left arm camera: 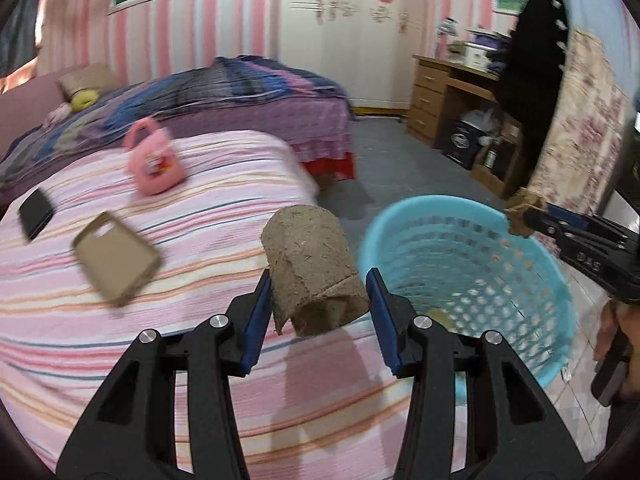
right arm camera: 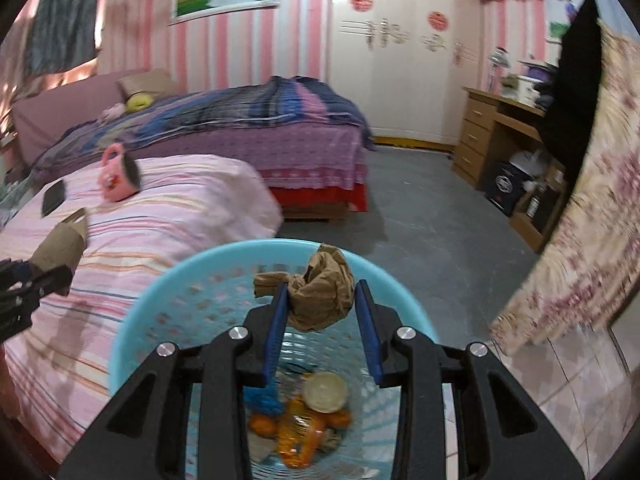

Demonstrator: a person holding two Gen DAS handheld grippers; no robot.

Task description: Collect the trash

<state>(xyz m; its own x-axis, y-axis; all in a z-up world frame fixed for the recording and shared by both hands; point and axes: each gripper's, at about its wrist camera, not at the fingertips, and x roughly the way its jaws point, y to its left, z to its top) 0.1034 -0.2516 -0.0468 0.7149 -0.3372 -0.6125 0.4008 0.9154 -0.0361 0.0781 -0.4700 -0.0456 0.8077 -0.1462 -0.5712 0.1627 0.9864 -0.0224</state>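
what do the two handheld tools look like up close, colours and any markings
Both match. The left tool has black plastic arms with triangular cut-outs, silver round pivot bolts, and flat blue pads lining its fingers. The right tool is built the same, with blue pads. From the left wrist view its side carries pale lettering, too blurred to read. No cables show.

Lighting: soft, even indoor light, moderately bright; no source is seen. Warm patches are noted on the striped wall (left arm camera: pixel 52 28) at the upper left of both views.
Shadows: soft gripper-shaped shadows are cast on the striped bedspread (left arm camera: pixel 120 340), lower centre in the left view, lower left in the right view.
Blur: motion smear is spread across both frames, strongest on the cardboard sleeve (left arm camera: pixel 116 258) and the flowered curtain (right arm camera: pixel 572 248).
Distortion: strong fisheye bending is shown; dark vignetted corners are present.
Glare: small glints are seen on the gripper bolts only.
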